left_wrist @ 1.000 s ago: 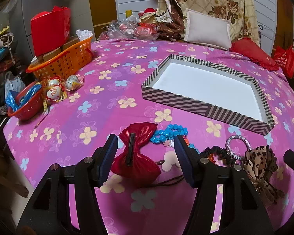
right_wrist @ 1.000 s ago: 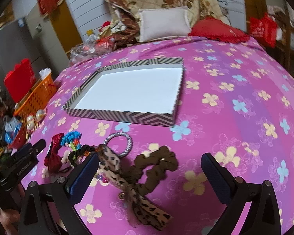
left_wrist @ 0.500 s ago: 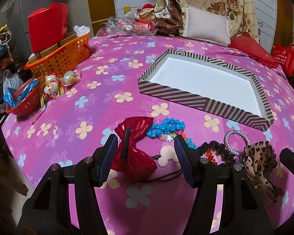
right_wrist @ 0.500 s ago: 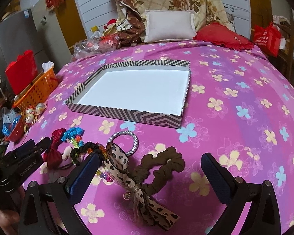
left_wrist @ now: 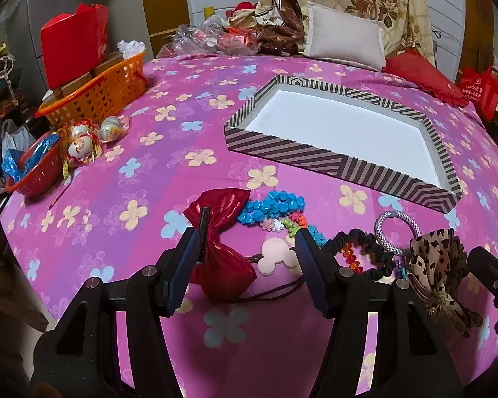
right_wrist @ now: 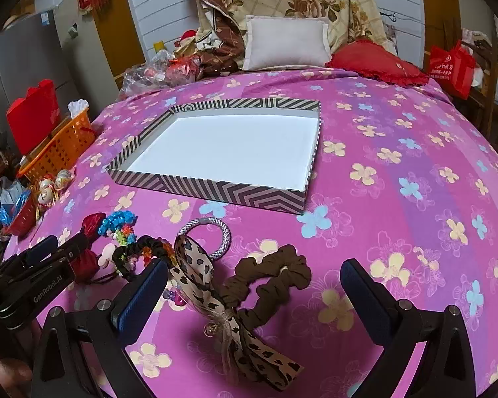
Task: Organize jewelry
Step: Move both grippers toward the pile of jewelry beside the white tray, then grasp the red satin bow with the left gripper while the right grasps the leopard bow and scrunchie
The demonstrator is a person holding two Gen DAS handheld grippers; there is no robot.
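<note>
pink flowered bedding (left_wrist: 123, 179) covers the bed seen from the left wrist, and a striped tray (left_wrist: 332, 162) with a white floor is set on it, nothing inside. nearer the camera, a red bow (left_wrist: 222, 248), a blue bead bracelet (left_wrist: 272, 207), a pink mouse-shaped piece (left_wrist: 279, 257), a black scrunchie (left_wrist: 365, 248), a silver bangle (left_wrist: 395, 232) and a leopard bow (left_wrist: 431, 265) are strewn on the bedding. the left tongs (left_wrist: 245, 248) are held released over the red bow, which is seen between the fingers.

from the right wrist, the same tray (right_wrist: 215, 190) is seen beyond a brown scrunchie (right_wrist: 272, 282) and the leopard bow (right_wrist: 199, 268). the right tongs (right_wrist: 254, 285) are spread wide, grasping nothing, with the brown scrunchie lying between the fingers. an orange basket (right_wrist: 59, 149) is seen at the left edge.
</note>
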